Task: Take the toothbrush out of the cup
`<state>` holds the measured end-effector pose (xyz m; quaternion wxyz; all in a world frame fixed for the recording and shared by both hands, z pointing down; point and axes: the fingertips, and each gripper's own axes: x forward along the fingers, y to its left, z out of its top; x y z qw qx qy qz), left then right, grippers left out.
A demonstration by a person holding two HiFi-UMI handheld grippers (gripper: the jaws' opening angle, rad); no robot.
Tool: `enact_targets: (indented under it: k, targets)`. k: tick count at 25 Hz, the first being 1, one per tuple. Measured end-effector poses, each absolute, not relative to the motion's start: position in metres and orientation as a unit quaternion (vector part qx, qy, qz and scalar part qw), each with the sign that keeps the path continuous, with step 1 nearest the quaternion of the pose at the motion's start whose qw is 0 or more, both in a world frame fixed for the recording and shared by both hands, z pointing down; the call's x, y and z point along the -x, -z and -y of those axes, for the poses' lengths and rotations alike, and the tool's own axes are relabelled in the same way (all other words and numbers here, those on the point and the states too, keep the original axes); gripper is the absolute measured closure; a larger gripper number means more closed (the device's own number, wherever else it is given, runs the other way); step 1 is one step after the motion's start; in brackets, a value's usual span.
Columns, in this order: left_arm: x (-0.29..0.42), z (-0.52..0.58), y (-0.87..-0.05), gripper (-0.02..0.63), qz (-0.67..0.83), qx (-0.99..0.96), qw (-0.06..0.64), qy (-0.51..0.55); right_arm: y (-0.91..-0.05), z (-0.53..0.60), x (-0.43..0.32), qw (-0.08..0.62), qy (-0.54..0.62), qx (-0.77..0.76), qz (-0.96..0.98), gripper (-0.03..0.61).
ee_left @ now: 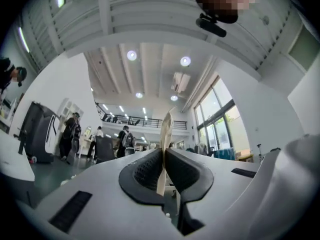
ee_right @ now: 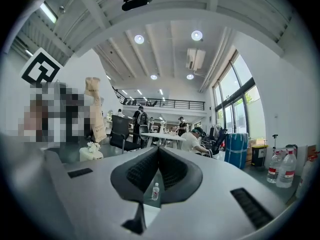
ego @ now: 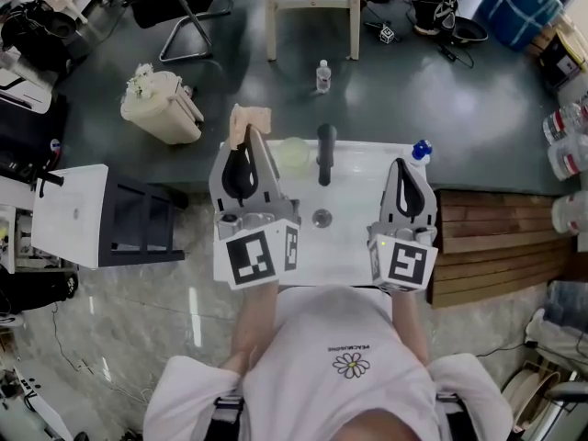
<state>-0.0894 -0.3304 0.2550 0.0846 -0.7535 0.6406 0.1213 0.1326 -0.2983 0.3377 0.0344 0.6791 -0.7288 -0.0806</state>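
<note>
My left gripper point(ego: 254, 138) is raised over the white sink point(ego: 354, 200) and is shut on a flat tan toothbrush point(ego: 250, 119), whose upper end sticks out past the jaw tips. In the left gripper view the toothbrush point(ee_left: 165, 131) stands upright, pinched between the black pads point(ee_left: 147, 171), clear of the cup. The pale green cup point(ego: 292, 152) sits on the sink's far rim beside the black faucet point(ego: 325, 154). My right gripper point(ego: 405, 165) hovers level over the sink's right side, shut and holding nothing point(ee_right: 159, 151). The right gripper view also catches the toothbrush point(ee_right: 95, 109) at left.
A blue-capped bottle point(ego: 421, 151) stands at the sink's far right corner. On the floor beyond are a small water bottle point(ego: 322, 75), a beige bin point(ego: 163, 107) and wooden stool legs point(ego: 274, 16). A slatted wooden platform point(ego: 487, 242) lies right, a white table point(ego: 73, 214) left.
</note>
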Motion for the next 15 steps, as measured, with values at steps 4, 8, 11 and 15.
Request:
enact_targets:
  k: [4,8,11,15]
  targets:
    - [0.084,0.307,-0.243,0.588,-0.637,0.747,0.144,-0.126,-0.333,0.300,-0.129,0.025,0.087,-0.673,0.734,0.566]
    - [0.077,0.282,-0.246,0.588,-0.621,0.753,0.162,-0.146,-0.332,0.299,-0.121,0.021,0.086,-0.664,0.743,0.566]
    - [0.077,0.270,-0.256,0.588,-0.618,0.754,0.180,-0.131,-0.328,0.297,-0.115,0.017,0.089,-0.656,0.749,0.566]
    - [0.084,0.268,-0.272,0.588,-0.631,0.750,0.160,-0.117,-0.324,0.292,-0.105,0.017,0.102,-0.640,0.761,0.566]
